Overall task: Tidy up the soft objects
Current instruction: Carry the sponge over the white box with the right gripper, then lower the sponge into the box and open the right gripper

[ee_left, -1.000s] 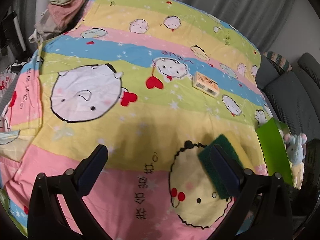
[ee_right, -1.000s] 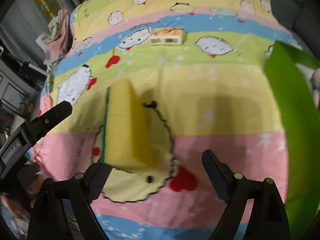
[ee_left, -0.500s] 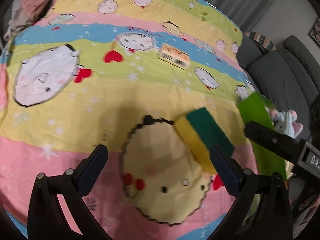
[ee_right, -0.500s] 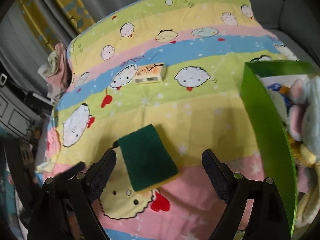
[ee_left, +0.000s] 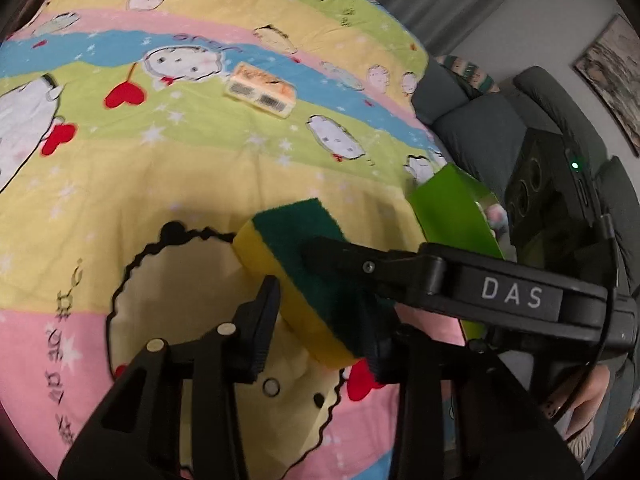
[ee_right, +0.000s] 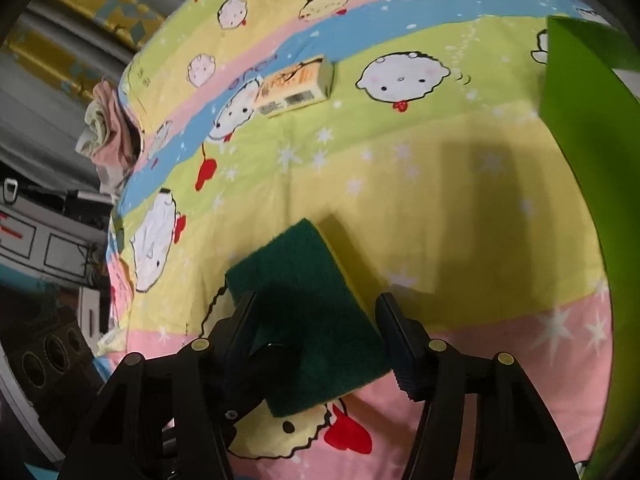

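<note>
Beside the green box (ee_right: 580, 128), the sponge (ee_left: 304, 276) sits between both claws: left claw (ee_left: 320, 320) narrowed and gripping it, right claw (ee_right: 316, 332) partly closed, straddling it.

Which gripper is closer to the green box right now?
Right. The right gripper reaches in from the green box's side; the left gripper is on the sponge's far side.
</note>
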The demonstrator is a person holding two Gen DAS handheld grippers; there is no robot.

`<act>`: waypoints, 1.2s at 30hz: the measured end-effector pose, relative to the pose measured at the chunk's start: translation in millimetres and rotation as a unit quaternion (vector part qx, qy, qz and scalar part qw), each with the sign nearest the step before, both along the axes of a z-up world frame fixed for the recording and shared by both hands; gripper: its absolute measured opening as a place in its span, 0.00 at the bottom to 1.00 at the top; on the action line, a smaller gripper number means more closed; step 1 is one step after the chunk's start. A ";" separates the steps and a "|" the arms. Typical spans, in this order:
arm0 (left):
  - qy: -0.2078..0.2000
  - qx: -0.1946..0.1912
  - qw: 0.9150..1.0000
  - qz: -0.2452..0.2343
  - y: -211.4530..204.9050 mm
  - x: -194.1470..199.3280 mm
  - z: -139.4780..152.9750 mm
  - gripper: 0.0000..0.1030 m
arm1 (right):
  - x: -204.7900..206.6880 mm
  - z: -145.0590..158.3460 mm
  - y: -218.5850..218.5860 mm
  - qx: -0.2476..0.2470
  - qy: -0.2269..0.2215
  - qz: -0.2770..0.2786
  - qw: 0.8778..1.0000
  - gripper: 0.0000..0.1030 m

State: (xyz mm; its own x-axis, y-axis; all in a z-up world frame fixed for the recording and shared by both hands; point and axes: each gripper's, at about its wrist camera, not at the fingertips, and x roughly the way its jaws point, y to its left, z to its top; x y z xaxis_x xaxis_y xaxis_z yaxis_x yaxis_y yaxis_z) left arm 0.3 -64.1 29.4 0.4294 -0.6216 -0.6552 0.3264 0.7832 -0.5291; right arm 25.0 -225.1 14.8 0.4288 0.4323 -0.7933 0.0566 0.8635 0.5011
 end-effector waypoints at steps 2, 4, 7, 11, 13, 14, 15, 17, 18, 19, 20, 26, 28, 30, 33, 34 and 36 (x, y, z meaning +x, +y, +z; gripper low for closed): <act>-0.004 -0.002 1.000 -0.009 -3.9 -1.7 3.2 0.34 | -6.2 2.0 -6.2 0.013 0.007 -0.010 1.000 0.60; -0.021 -0.005 0.999 -0.025 -12.0 -8.1 14.1 0.34 | -17.3 11.0 -13.6 0.014 -0.002 -0.020 1.000 0.60; -0.068 -0.004 0.997 -0.043 -29.3 -21.4 37.8 0.34 | -38.4 39.1 -21.2 -0.015 -0.044 -0.037 0.998 0.60; -0.130 -0.023 0.988 -0.079 -54.2 -38.6 78.7 0.35 | -73.2 84.2 -40.6 -0.041 -0.127 -0.069 0.989 0.60; -0.160 -0.029 0.982 -0.098 -69.2 -45.1 94.0 0.35 | -92.2 103.5 -60.0 -0.038 -0.163 -0.097 0.981 0.60; -0.170 -0.032 0.979 -0.110 -80.9 -47.9 101.6 0.35 | -100.3 110.6 -70.7 -0.035 -0.175 -0.111 0.978 0.60; -0.174 -0.035 0.977 -0.119 -88.4 -49.1 106.3 0.35 | -107.4 117.0 -82.0 -0.033 -0.185 -0.125 0.974 0.60; -0.186 -0.037 0.972 -0.142 -108.8 -53.6 116.4 0.35 | -123.3 126.0 -105.0 -0.030 -0.202 -0.160 0.966 0.60; -0.194 -0.039 0.968 -0.152 -120.5 -56.9 121.2 0.35 | -128.9 129.0 -114.2 -0.027 -0.208 -0.172 0.963 0.60; -0.201 -0.041 0.965 -0.161 -131.2 -59.8 125.0 0.35 | -134.7 131.8 -124.5 -0.024 -0.215 -0.184 0.959 0.60; -0.204 -0.043 0.963 -0.169 -138.6 -60.1 126.8 0.34 | -140.5 134.1 -135.7 -0.020 -0.220 -0.199 0.955 0.60; -0.199 -0.047 0.954 -0.217 -193.7 -68.7 126.5 0.35 | -162.0 133.7 -185.1 -0.018 -0.220 -0.256 0.941 0.60; -0.190 -0.039 0.954 -0.227 -210.7 -71.9 121.5 0.35 | -165.2 128.6 -201.9 -0.010 -0.215 -0.270 0.939 0.60; -0.174 -0.036 0.955 -0.239 -225.3 -74.1 115.8 0.35 | -169.4 120.4 -215.3 -0.002 -0.201 -0.285 0.937 0.60; -0.151 -0.037 0.955 -0.253 -240.8 -76.9 109.5 0.35 | -177.0 112.8 -230.5 -0.008 -0.185 -0.305 0.934 0.60; -0.145 -0.036 0.955 -0.257 -246.3 -78.7 107.2 0.35 | -178.6 111.0 -234.0 -0.011 -0.181 -0.309 0.934 0.60; -0.132 -0.033 0.955 -0.263 -254.6 -80.6 102.8 0.35 | -182.1 106.5 -243.7 -0.014 -0.172 -0.319 0.932 0.60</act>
State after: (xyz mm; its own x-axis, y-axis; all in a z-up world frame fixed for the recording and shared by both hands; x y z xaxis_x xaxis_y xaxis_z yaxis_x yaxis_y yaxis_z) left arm -80.3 -318.7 132.2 0.1913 -0.8332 -0.5189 0.7941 0.4421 -0.4171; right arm -157.1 -468.8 121.3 0.8225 -0.0160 -0.5686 0.4025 0.7227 0.5619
